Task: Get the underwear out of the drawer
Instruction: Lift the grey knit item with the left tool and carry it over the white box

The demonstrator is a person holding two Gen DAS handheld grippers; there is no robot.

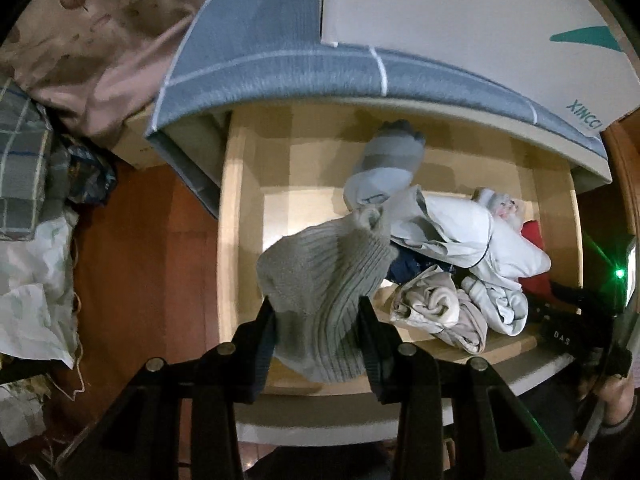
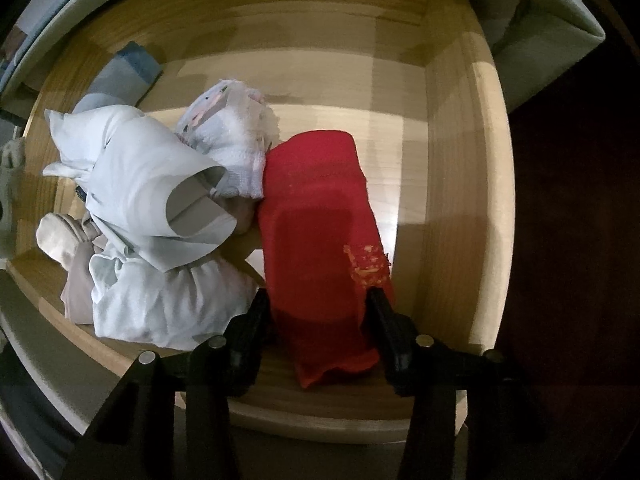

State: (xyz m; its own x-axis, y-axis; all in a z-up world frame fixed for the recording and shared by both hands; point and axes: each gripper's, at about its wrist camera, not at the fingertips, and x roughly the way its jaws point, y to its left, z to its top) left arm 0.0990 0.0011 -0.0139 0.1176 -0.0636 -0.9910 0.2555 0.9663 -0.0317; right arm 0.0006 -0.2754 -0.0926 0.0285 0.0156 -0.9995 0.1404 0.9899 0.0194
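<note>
My left gripper is shut on a grey ribbed knit garment, which hangs bunched from its jaws above the open wooden drawer. A pile of pale clothes and a grey striped sock lie on the drawer floor below. In the right wrist view my right gripper points down into the drawer. Its two fingers press the sides of a folded red garment with gold lettering. The red piece lies flat on the drawer floor, next to pale blue clothes.
A white patterned piece and a beige roll lie in the pile. A bed with a grey checked sheet and a white box overhangs the drawer's back. Bags and cloth are heaped on the wooden floor to the left.
</note>
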